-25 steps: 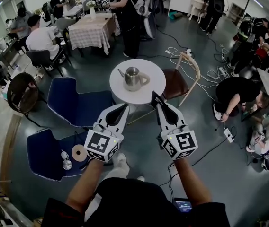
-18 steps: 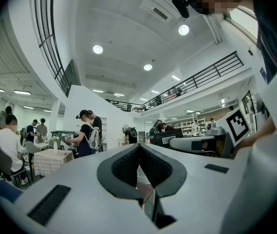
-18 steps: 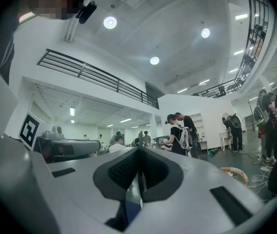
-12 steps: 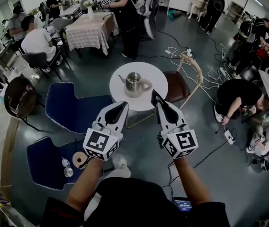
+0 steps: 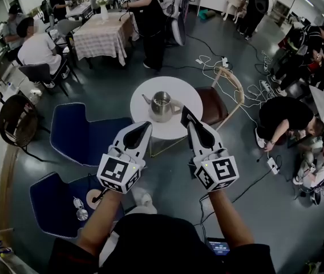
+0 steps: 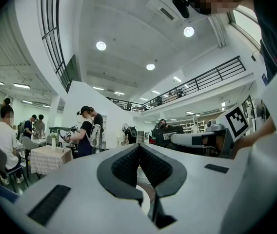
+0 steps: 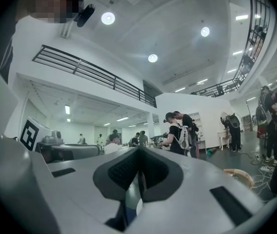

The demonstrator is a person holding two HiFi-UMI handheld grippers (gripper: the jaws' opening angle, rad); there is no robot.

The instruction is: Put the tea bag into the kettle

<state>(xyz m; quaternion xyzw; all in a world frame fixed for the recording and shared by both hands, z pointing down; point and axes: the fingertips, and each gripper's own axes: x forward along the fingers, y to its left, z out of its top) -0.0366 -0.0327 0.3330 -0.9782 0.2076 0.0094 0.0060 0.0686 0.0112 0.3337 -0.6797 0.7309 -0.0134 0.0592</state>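
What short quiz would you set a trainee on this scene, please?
1. True or false: the kettle stands on the round white table.
2. The left tongs are: A) wide open; B) shut with nothing between them; C) shut on the kettle's handle.
3. What colour is the chair beside the table on the head view's left?
Key: 1 true; 2 B; 3 blue.

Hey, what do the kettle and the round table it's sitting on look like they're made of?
Kettle: likely stainless steel, silvery grey with a bright sheen on its body. Round table: smooth, matte white top, perhaps laminate or painted wood; the look leaves it open.
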